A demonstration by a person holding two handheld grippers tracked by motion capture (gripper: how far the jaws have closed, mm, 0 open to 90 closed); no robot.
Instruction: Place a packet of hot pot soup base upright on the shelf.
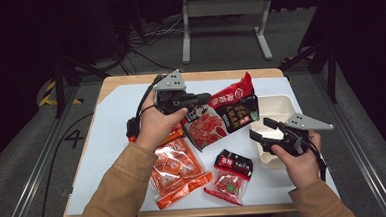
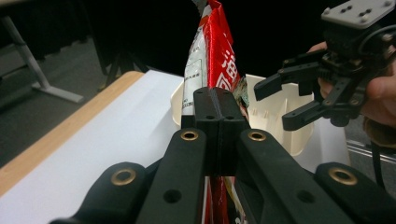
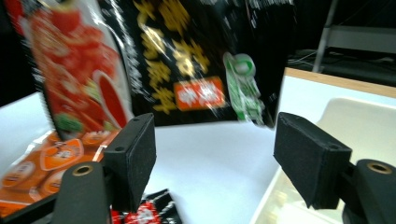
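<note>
Currently the left hand-held gripper point(image 1: 200, 99) clamps the red-and-black packet point(image 1: 226, 114) aloft; carry it level over the white tray point(image 1: 281, 106), where the right hand-held gripper point(image 1: 262, 130) waits wide, empty.

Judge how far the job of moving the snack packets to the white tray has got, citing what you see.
Done: nothing yet, as far as the pictures show; the white tray shows no packet inside. In hand: the left gripper is shut on the big red and black packet, lifted beside the tray, while the right gripper waits open over it. Left: the orange packet and the small red packet lie on the table.
</note>
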